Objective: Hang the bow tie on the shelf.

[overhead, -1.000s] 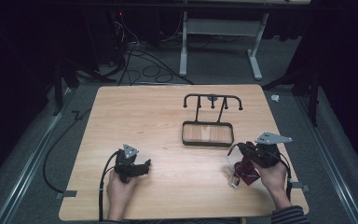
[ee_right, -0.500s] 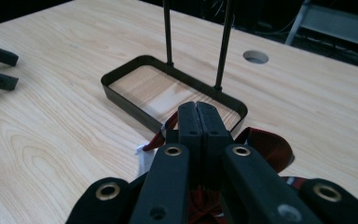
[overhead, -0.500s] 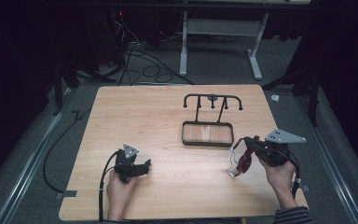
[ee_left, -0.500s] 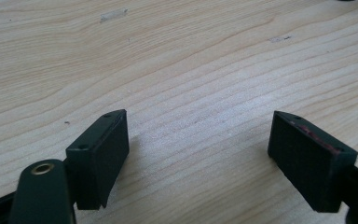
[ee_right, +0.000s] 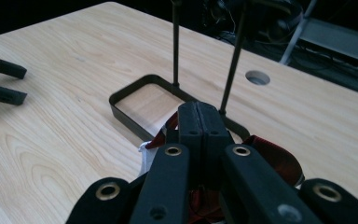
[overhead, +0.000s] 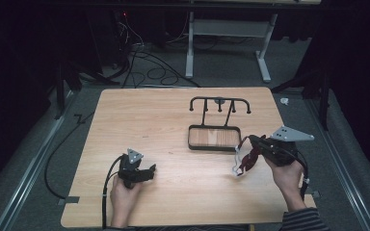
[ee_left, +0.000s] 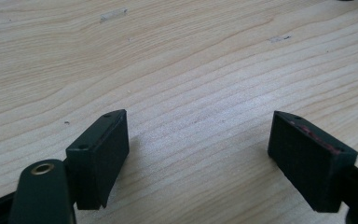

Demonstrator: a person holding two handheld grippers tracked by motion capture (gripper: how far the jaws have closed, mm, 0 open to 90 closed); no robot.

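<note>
What the dark red and white item [overhead: 244, 160] really is stays hard to make out: in the right gripper view it is mostly hidden behind the black jaws, and it looks like a strap or cloth. A black metal rack with a rectangular tray base [overhead: 214, 138] stands on the light wooden tabletop [overhead: 164, 120] just beyond it. The right tongs [overhead: 248, 150], pressed together, pinch the item above the tabletop, beside the rack's near corner. The left tongs [overhead: 150, 171] rest spread, well apart.
</note>
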